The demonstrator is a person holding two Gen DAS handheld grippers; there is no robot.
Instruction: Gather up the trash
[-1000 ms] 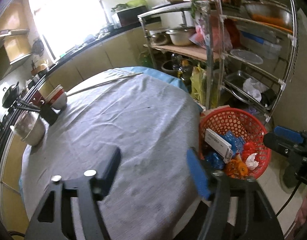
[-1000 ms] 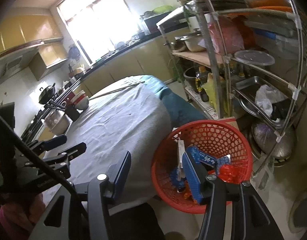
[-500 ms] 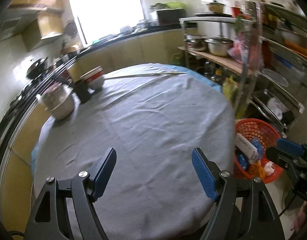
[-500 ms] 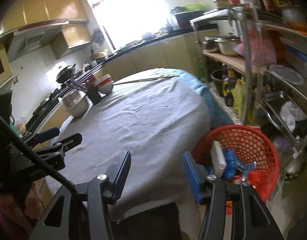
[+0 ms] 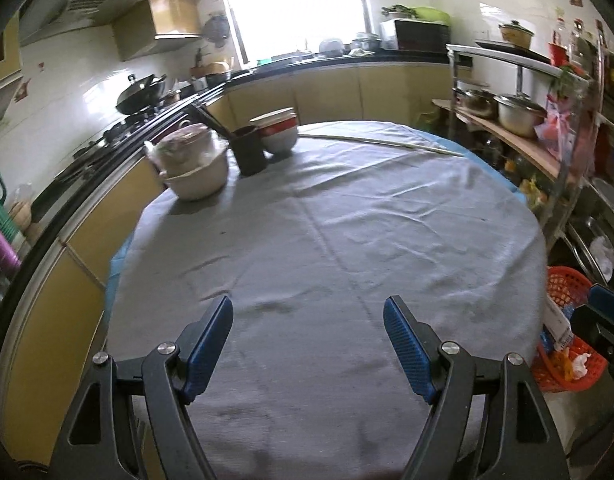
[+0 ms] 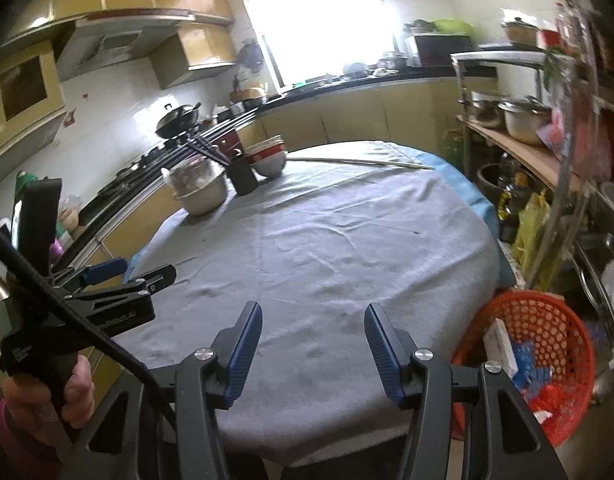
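Two handheld tools hover over a round counter (image 5: pixel 347 240) draped in a wrinkled grey cloth, the left tool (image 5: pixel 309 344) with its blue-padded jaws spread wide and the right tool (image 6: pixel 313 346) with its jaws parted more narrowly, neither pinching anything. The collected trash, a white carton (image 6: pixel 501 346), blue wrappers (image 6: pixel 527 360) and red scraps (image 6: pixel 547 396), lies in a red perforated plastic basket (image 6: pixel 547 312) on the floor just beside the counter's right edge. No loose litter shows on the cloth itself, so the collecting looks largely done. What remains on the far side is kitchenware: a pale metal bowl (image 5: pixel 199 184) holding a plastic-covered dish, a dark cup (image 5: pixel 249 152) with chopsticks, stacked red-and-white bowls (image 5: pixel 279 132) and a long thin pale stick (image 5: pixel 379 144). Whether anything among them counts as trash cannot be told.
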